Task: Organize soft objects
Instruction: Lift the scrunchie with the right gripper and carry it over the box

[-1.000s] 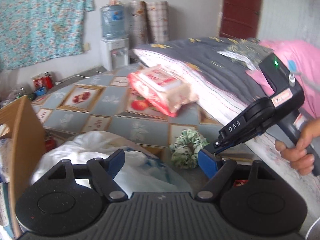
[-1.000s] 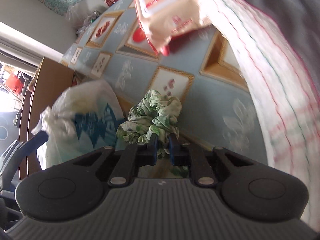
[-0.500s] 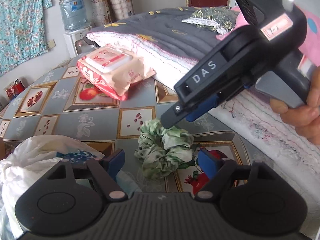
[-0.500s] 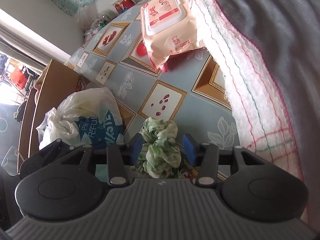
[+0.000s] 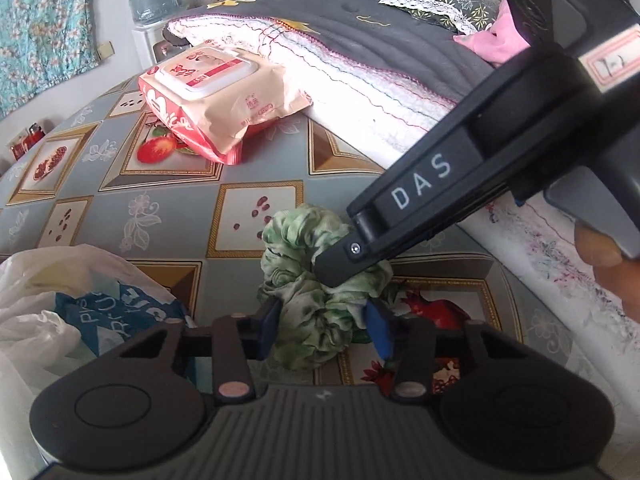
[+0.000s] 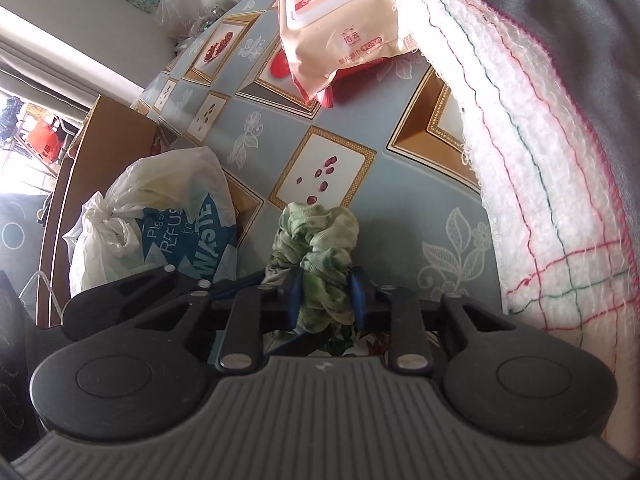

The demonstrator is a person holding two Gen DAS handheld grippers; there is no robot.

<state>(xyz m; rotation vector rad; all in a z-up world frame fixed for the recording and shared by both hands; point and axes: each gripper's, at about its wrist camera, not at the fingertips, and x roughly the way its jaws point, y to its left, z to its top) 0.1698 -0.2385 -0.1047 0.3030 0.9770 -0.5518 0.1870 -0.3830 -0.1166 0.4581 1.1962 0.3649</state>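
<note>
A green tie-dye scrunchie [image 5: 316,320] [image 6: 320,248] lies on the patterned tablecloth [image 5: 160,216]. My left gripper [image 5: 323,330] straddles its near part; the blue pads touch the fabric on both sides while the jaws are closing. My right gripper [image 5: 340,268] comes in from the upper right, its tip down on the scrunchie's far part. In the right wrist view the right gripper [image 6: 327,296] has bunched fabric squeezed between its pads, and its jaws are closing too. A hand [image 5: 608,256] holds the right gripper's handle.
A pink wet-wipes pack [image 5: 216,96] [image 6: 340,20] lies further back. A grey and white folded quilt [image 5: 360,60] [image 6: 540,120] bounds the right side. A white plastic bag [image 5: 60,300] [image 6: 160,220] sits to the left, beside a cardboard box [image 6: 100,152].
The left gripper came down over the scrunchie and its jaws narrowed from wide apart onto the fabric. The right gripper's jaws spread, then narrowed on the scrunchie again.
</note>
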